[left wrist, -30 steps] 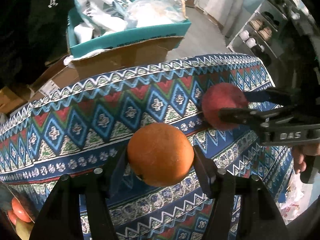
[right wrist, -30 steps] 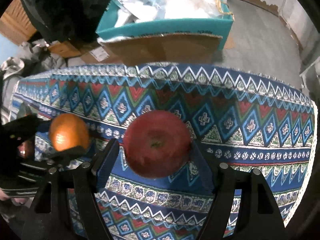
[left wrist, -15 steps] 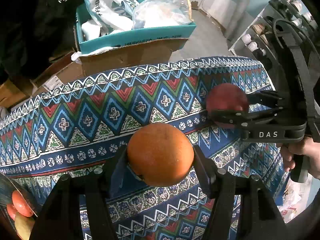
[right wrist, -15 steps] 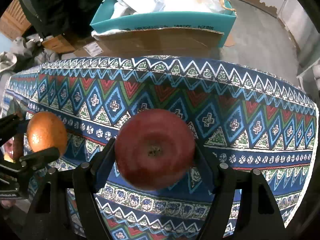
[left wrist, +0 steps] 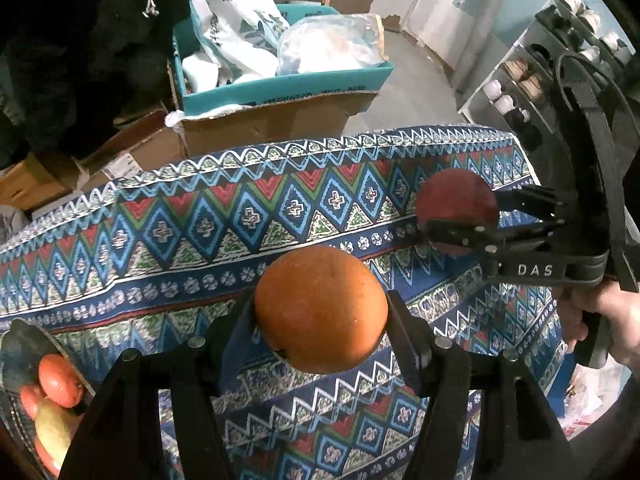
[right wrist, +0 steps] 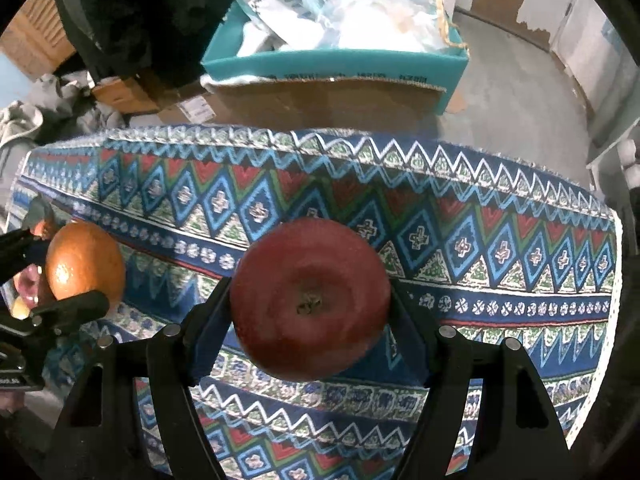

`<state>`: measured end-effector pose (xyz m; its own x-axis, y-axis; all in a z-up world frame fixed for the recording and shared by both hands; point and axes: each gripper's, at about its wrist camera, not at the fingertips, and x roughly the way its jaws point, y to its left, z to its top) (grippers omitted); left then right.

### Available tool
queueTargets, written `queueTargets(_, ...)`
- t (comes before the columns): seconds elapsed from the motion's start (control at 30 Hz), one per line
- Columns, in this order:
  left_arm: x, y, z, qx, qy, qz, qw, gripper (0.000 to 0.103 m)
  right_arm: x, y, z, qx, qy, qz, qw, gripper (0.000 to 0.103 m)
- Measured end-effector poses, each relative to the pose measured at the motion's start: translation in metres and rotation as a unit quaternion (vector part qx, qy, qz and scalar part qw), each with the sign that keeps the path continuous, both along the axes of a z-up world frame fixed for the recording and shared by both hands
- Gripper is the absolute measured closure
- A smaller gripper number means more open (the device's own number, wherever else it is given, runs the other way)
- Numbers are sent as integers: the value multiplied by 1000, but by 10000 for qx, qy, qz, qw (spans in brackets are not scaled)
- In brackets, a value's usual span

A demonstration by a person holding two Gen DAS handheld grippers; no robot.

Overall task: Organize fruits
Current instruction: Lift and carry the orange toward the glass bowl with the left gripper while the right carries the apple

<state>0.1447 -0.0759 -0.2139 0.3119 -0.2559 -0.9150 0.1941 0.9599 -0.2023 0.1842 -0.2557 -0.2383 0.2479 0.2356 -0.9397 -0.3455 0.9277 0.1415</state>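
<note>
- The left gripper (left wrist: 320, 320) grips an orange (left wrist: 321, 309) at the centre of its view, held above the patterned cloth (left wrist: 200, 232).
- The right gripper (right wrist: 310, 312) clamps a red apple (right wrist: 311, 299) mid-frame, its calyx end facing the camera.
- A bowl (left wrist: 24, 344) at the lower left of the left view already holds several fruits; I judge it the likely destination.
- Best approach: lower each fruit in slowly, one hand at a time, and let go only once it rests.
- The orange is round and dimpled; the apple is smooth, waxy and slightly flattened. Both could roll.
- The cloth is woven, with zigzag and diamond bands.
</note>
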Motion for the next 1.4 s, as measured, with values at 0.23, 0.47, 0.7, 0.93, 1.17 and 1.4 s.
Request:
queueTargets(0.23,-19,14,20,53,-149,58,9999,38,-17,5,26,143,-227,38,9996,29)
queueTargets(0.47,-36,26,41,104,-290,165,9994,38,-37,18,63,297,-507,193,9981,29)
queueTargets(0.7,-58,38,65,122,-521,186,9984,38,-60,38,96,447,-771,420,9951,29)
queueTargets(0.93,-81,53,86,191,-687,223,9972,38,-80,52,120,579,-952,607,9919,29)
queueTargets(1.17,-99,73,105,123,-823,386,9958,38,-97,69,143,787,-1096,822,9874,29)
queueTargets(1.4,-113,91,116,37,-833,506,9952,38,-109,90,159,945,-1181,1045,9830,29)
